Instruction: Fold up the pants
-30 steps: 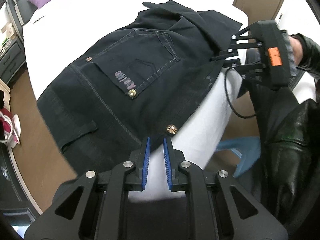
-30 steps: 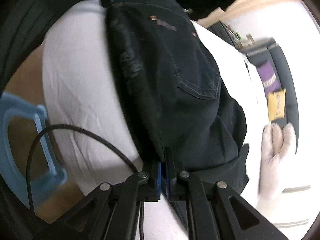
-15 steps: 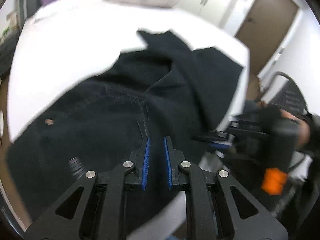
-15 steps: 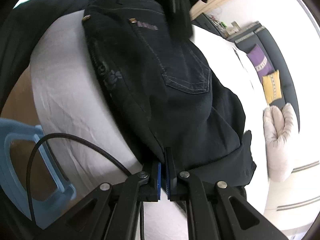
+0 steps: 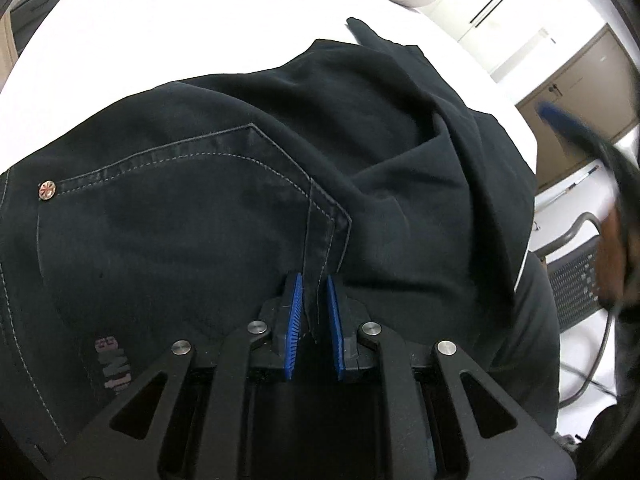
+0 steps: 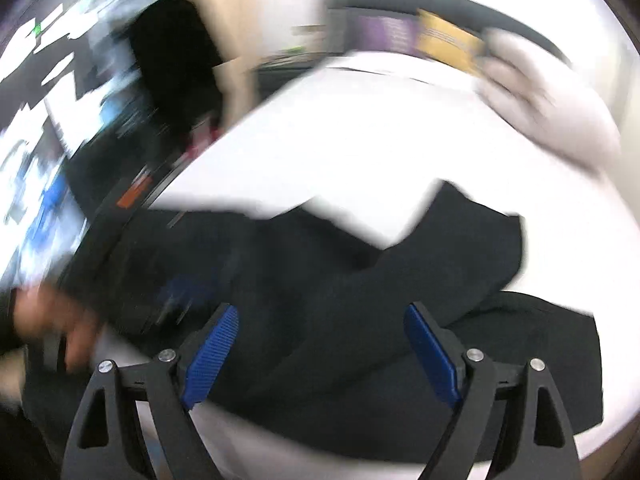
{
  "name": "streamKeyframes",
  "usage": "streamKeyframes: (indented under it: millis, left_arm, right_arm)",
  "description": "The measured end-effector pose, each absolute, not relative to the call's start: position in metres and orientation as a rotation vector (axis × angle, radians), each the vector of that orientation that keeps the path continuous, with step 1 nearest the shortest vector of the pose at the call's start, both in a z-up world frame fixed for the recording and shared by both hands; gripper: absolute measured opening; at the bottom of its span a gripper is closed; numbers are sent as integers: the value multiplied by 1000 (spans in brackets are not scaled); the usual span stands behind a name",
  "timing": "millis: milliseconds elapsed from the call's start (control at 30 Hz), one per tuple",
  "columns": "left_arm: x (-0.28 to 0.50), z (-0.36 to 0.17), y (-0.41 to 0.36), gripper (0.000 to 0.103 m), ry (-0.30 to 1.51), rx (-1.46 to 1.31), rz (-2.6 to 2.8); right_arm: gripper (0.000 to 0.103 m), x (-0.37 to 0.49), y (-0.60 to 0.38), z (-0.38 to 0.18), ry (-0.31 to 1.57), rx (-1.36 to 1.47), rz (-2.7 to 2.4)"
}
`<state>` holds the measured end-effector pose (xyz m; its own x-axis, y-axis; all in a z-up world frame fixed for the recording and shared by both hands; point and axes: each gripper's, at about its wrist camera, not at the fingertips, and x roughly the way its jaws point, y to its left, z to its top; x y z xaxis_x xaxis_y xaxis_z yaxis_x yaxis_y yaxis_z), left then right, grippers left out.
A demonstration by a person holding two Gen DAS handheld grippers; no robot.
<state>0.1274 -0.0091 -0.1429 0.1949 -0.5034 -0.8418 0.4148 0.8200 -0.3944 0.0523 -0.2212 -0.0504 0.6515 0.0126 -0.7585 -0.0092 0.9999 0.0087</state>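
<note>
Left claw (image 5: pixel 314 312) pads nearly together, pinching dark fabric; right claw (image 6: pixel 320 346) spread wide, holding nothing.

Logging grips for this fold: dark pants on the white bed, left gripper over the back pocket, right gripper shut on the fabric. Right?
Not quite. The right gripper is open, blue pads wide apart above the pants, as the right wrist view shows. The rest holds: white bed, left gripper by the back pocket.

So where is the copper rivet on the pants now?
In the left wrist view, the copper rivet sits at the far left, on the upper corner of the back pocket of the pants.
</note>
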Motion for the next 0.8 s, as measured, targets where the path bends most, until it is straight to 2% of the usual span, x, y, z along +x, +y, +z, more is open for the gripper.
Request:
streamKeyframes:
  millis: [100, 167, 400, 467, 500, 533, 567, 600, 667, 800]
  left_arm:
    - [127, -147, 0, 13, 1227, -130, -646]
    - [133, -150, 7, 13, 1238, -164, -649]
    - [142, -156, 16, 13, 1241, -212, -676]
    - [143, -157, 19, 13, 1242, -224, -685]
    - [144, -157, 20, 13, 1242, -227, -686]
    - [147, -158, 21, 13, 1242, -227, -687]
    - [148, -158, 21, 13, 1240, -226, -689]
    - [148, -159, 22, 13, 1239, -228, -691]
    - [146, -160, 25, 13, 1236, -231, -691]
    - [144, -159, 24, 13, 1230, -217, -679]
  right_arm:
    - [82, 129, -261, -63, 932, 83, -134]
    - [70, 174, -277, -79, 999, 123, -186]
    - [70, 279, -299, -155, 1206, 111, -386]
    - [72, 285, -305, -158, 1170, 159, -395]
    - [69, 287, -307, -157, 1157, 173, -385]
    - [52, 288, -308, -155, 1149, 187, -371]
    - [25, 289, -311, -152, 1146, 194, -367]
    - [11, 287, -316, -150, 1147, 213, -362]
    - [5, 279, -325, -144, 1121, 287, -340]
    - [5, 226, -347, -102, 938, 403, -329]
